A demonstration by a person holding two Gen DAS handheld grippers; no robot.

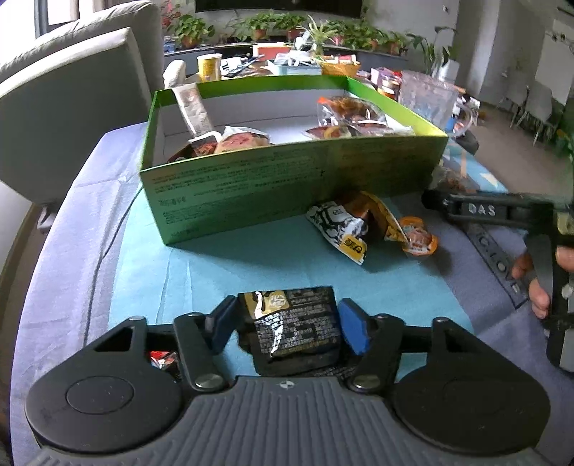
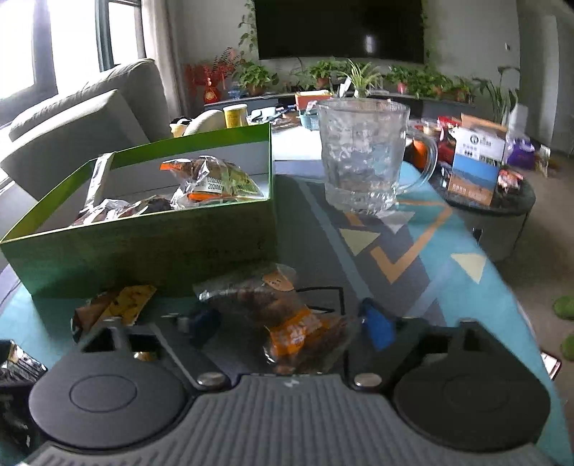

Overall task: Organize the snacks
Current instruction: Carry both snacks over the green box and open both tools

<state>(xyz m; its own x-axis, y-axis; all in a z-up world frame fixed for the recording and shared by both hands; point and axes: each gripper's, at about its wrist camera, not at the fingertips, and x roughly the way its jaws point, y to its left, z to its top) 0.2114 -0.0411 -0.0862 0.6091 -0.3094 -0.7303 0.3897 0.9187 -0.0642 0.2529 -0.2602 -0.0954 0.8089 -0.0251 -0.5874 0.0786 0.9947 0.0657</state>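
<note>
Holding snacks for boxing: left gripper [image 1: 287,324] half-open around black packet [image 1: 292,331], grip uncertain; right gripper [image 2: 290,321] pinching orange-labelled clear packet [image 2: 287,319]; green box [image 1: 251,186] ahead.

Right tongs [image 2: 287,322] grip orange snack pouch [image 2: 283,319]; green box [image 2: 143,243] beside

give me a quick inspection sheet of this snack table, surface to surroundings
surface: teal patterned cloth on the table
job's things: green box partly filled with packets; striped packet and orange cup outside it
clutter: glass mug beside the box
grippers: left tongs around a black packet; right tongs around a clear orange packet
cables: nothing seen
surroundings: grey sofa, potted plants, dark screen
</note>
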